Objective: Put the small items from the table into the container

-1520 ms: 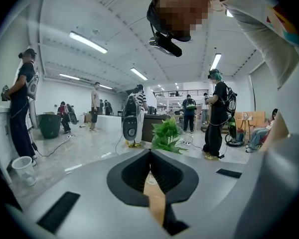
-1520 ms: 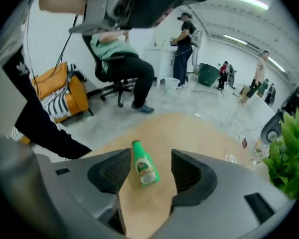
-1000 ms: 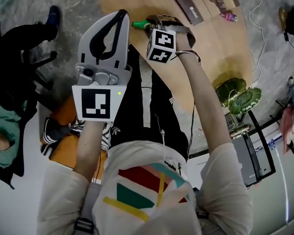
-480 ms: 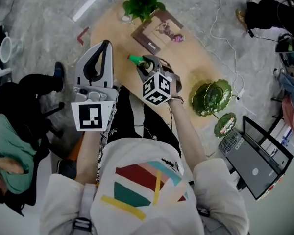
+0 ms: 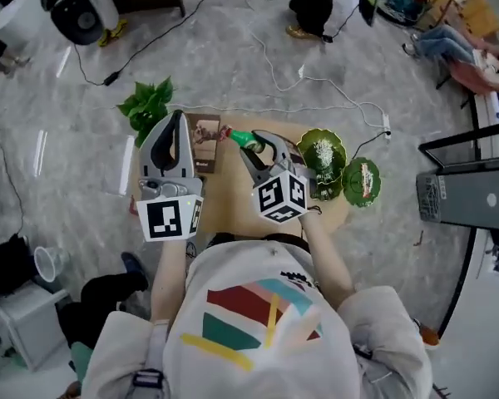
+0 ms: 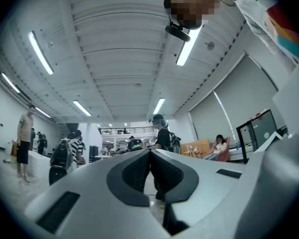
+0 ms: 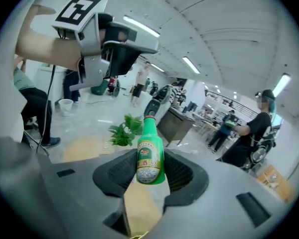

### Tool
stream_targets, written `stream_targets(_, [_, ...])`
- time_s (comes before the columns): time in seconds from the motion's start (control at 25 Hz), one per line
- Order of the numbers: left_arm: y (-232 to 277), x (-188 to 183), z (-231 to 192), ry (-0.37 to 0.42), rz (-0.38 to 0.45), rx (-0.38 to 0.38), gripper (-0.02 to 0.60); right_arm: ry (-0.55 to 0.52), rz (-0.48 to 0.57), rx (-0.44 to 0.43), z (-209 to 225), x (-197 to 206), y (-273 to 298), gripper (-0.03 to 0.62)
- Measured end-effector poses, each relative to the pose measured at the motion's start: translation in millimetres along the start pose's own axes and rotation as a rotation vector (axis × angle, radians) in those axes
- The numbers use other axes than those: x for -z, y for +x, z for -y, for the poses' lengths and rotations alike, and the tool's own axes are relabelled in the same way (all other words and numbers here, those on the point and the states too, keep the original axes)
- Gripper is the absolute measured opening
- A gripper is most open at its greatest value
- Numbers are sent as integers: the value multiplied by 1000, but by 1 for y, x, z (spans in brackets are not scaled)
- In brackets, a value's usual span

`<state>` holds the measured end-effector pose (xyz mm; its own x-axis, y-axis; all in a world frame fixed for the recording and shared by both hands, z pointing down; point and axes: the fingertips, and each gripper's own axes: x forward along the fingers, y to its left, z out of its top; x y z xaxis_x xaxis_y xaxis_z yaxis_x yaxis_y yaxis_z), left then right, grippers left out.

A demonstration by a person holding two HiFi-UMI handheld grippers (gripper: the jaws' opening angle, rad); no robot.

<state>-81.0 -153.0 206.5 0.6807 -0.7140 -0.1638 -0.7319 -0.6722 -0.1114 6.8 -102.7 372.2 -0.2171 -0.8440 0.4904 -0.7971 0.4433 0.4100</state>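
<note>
Both tools ride far higher above the bench (image 5: 229, 194) than a second ago, and the head view now takes in the whole floor. The right tool (image 7: 150, 169) clamps the small green bottle (image 7: 150, 153), which is lifted clear of the bench. The left tool (image 6: 150, 156) is closed and empty. The leaf-shaped dish (image 5: 322, 158), presumably the container, sits at the bench's right end. The bottle's label bears Chinese characters too small to read.
</note>
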Motion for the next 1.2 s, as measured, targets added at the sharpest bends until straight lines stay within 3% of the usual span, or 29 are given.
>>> stream_targets(0.16, [27, 4, 40, -17, 2, 111, 8, 69, -29, 156, 48, 24, -35, 173])
stream_targets(0.4, [41, 7, 78, -127, -5, 186, 8, 249, -135, 270, 69, 82, -76, 173])
stream_targets(0.84, [43, 43, 100, -179, -72, 195, 8, 491, -348, 354, 59, 187, -94, 173])
stream_targets(1.0, [42, 52, 116, -171, -110, 214, 8, 570, -409, 342, 57, 223, -84, 173])
stream_targets(1.2, [39, 61, 125, -148, -159, 214, 8, 590, -432, 391, 64, 254, -71, 173])
